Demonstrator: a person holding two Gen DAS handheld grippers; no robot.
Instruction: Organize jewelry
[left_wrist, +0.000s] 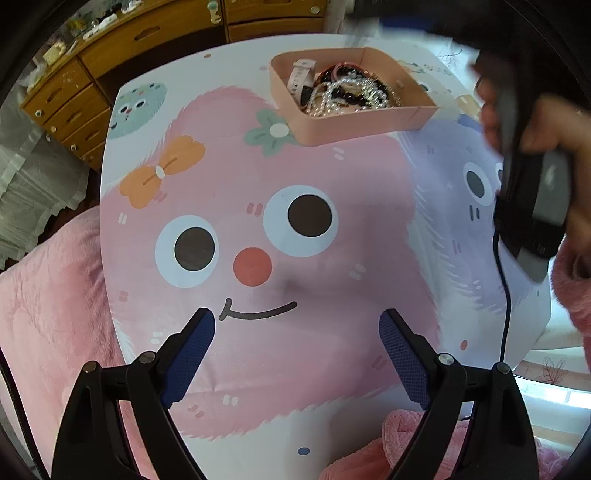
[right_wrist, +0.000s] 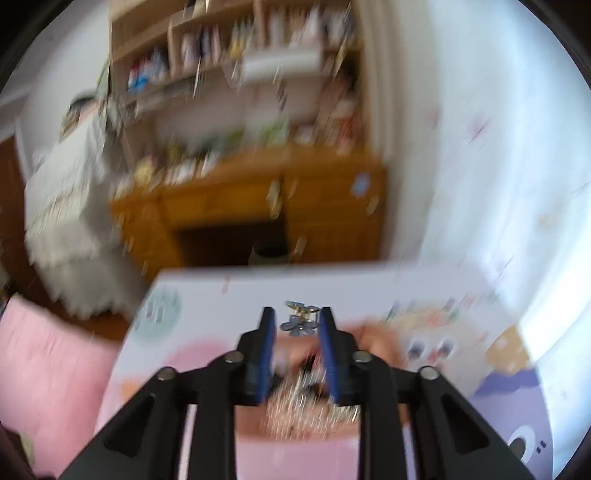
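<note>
Over the cartoon-printed table (left_wrist: 258, 369) I am hovering the right gripper (right_wrist: 297, 325), narrowly parted around a blue flower charm (right_wrist: 298, 325), aiming to centre it above the pink box (left_wrist: 314, 125) while the left gripper (left_wrist: 297, 328) is idling wide.

No legible text anywhere.

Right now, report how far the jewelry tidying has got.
Done: the pink box holds a watch, pearl strands and dark beads. In hand: a blue flower piece sits inside the right gripper, above the box; grip unclear. Left: setting it in. The left gripper hangs open, empty.
</note>
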